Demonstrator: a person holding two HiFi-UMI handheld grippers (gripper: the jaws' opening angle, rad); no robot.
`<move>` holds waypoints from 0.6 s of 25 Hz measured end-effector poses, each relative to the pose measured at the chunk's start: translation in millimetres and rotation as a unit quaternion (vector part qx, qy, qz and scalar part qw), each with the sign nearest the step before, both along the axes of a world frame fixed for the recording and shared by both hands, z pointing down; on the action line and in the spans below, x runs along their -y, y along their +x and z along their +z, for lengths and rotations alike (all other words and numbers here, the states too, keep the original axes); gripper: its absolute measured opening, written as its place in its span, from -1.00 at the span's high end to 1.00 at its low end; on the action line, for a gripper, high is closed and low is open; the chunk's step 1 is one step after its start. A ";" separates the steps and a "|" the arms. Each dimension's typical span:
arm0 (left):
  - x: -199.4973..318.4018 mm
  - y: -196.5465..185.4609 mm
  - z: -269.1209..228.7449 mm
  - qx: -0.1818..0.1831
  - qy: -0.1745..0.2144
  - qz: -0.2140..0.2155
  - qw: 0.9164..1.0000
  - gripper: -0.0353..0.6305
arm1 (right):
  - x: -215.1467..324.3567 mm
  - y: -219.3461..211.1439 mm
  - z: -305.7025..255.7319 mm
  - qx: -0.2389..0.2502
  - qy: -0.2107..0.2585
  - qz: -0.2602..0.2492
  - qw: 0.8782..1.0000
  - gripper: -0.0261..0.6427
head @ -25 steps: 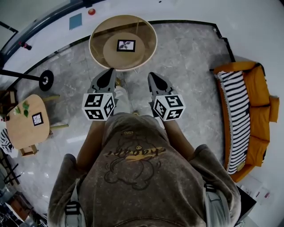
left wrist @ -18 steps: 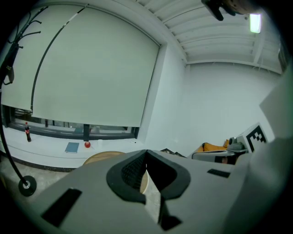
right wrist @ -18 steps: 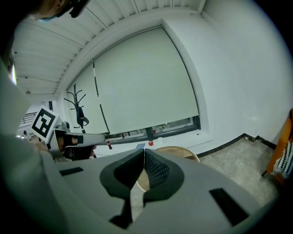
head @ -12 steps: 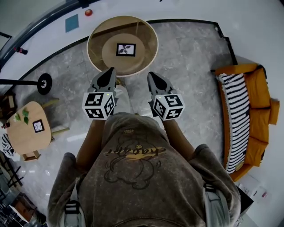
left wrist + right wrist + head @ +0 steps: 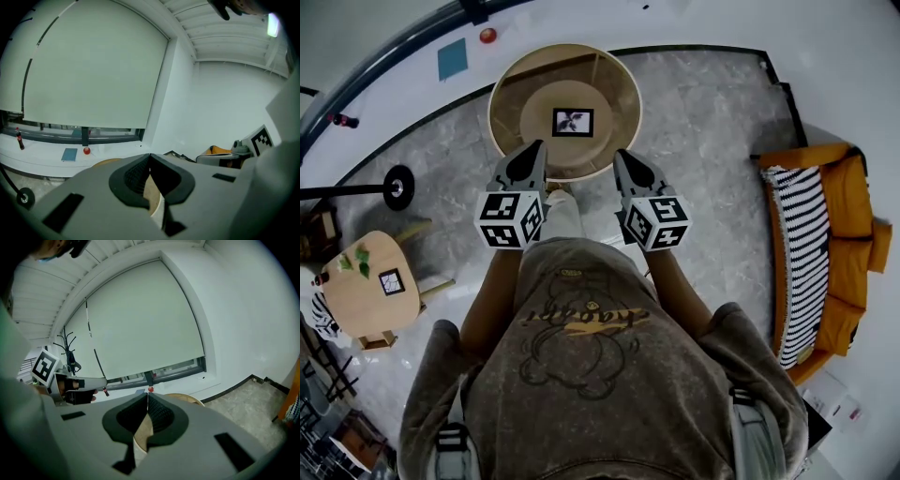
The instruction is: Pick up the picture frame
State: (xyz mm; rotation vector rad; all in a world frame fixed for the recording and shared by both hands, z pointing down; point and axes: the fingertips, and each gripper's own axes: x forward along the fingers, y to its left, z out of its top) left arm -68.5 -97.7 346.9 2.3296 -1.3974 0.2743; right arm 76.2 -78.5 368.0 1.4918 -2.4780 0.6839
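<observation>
Frame handling is the main question here: the small dark-edged picture frame with a leaf print (image 5: pixel 573 122) seems to lie flat near the middle of the round light wooden table (image 5: pixel 525 84), well away from its rim. I judge it light, stiff and thin, perhaps with a glass front, so it may be slippery and fragile. Because it lies flat, the best hold is probably on one outer edge, tilting it up, or on two opposite edges. The grey left gripper (image 5: pixel 536 147) and the grey right gripper (image 5: pixel 620 156) hover over the table edge nearest the person. Both have their jaws pressed together with nothing between them, so they must spread first.
</observation>
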 end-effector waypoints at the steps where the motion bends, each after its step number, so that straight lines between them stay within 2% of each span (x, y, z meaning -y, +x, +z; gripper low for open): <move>1: 7.0 -2.2 -0.2 0.000 -0.001 0.001 1.000 0.84 | 6.5 -2.4 -0.1 0.000 -0.001 0.001 1.000 0.87; 8: 57.6 -18.5 -0.4 -0.001 -0.008 0.018 1.000 0.84 | 55.4 -20.4 -4.0 -0.004 -0.004 0.013 1.000 0.86; 15: 103.7 -17.1 8.4 0.000 -0.023 0.049 0.999 0.84 | 98.1 -22.0 2.1 -0.009 -0.018 0.036 0.999 0.86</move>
